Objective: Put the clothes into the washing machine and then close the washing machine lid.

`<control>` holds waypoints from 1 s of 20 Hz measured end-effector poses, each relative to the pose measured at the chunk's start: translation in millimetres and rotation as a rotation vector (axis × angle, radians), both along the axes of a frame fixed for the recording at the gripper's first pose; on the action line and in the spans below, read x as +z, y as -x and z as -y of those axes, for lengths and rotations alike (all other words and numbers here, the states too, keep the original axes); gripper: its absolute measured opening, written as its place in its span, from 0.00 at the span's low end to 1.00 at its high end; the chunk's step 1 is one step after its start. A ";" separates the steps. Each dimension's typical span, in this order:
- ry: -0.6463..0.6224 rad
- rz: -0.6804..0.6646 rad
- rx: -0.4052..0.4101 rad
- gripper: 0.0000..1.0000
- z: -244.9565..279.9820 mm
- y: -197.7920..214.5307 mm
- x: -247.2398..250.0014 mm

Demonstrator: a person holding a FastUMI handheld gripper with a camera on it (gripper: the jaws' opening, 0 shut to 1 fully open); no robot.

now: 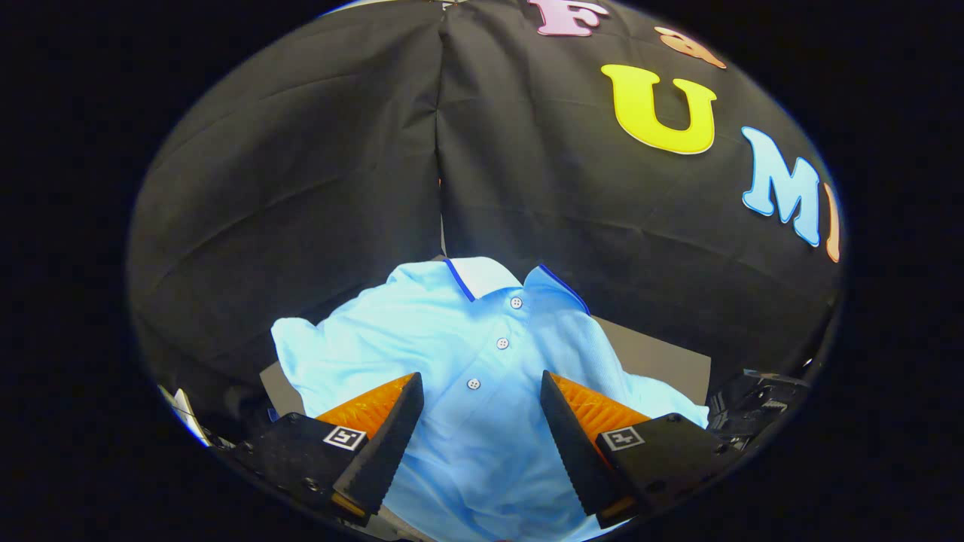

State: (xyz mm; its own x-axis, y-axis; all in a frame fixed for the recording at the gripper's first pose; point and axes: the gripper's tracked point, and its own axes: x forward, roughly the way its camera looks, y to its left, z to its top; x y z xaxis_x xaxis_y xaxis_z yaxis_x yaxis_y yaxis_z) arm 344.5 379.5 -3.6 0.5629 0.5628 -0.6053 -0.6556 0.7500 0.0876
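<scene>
The gripper (480, 421) hangs over a light blue polo shirt (482, 354), fingers spread wide apart, nothing between the pads but air and cloth below. No contact that I can make out; neither finger presses on the fabric.

The shirt lies face up on a grey board (663, 361), spread directly ahead of the fingers and under them. Its long axis runs from 6 o'clock up to 12: the hem end passes beneath the gripper, the button placket (497, 342) climbs straight up the gap between the fingers, and the collar (482, 275) with its dark blue trim sits at 12 o'clock, beyond the tips. One sleeve (301, 339) bunches out toward 10 o'clock, and the other side spills to about 4 o'clock past the right finger.

So the fingers straddle the placket, one each side, with the line between them lying across the shirt's length. That is the relation that matters: a straight descent and squeeze should pinch a fold of the chest fabric near the lowest button, I'd judge.

The pickup looks not yet begun. Soft knit like this will drape and trail once lifted, so a deep bite seems wise. A dark piece of equipment (761, 406) sits at 3 o'clock; what it is I cannot tell.
</scene>
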 end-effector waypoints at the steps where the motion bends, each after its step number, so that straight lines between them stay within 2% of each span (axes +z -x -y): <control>1: 0.010 -0.020 0.007 0.97 -2.6 -0.5 -4.2; 6: 0.037 -0.095 0.028 0.98 -4.9 2.6 -21.1; 11: 0.065 -0.074 0.064 0.97 -5.8 1.9 -21.6; 14: 0.072 -0.070 0.068 0.96 -4.8 2.9 -22.9; 16: 0.075 -0.082 0.063 0.89 -5.3 2.7 -23.2; 20: 0.093 -0.101 0.046 0.89 -5.7 3.8 -22.9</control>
State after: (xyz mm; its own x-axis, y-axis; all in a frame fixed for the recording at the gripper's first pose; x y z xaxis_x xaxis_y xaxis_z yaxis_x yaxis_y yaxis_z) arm 340.7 385.2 -26.5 0.4711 0.5254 -0.7086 -0.6811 0.7271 0.0863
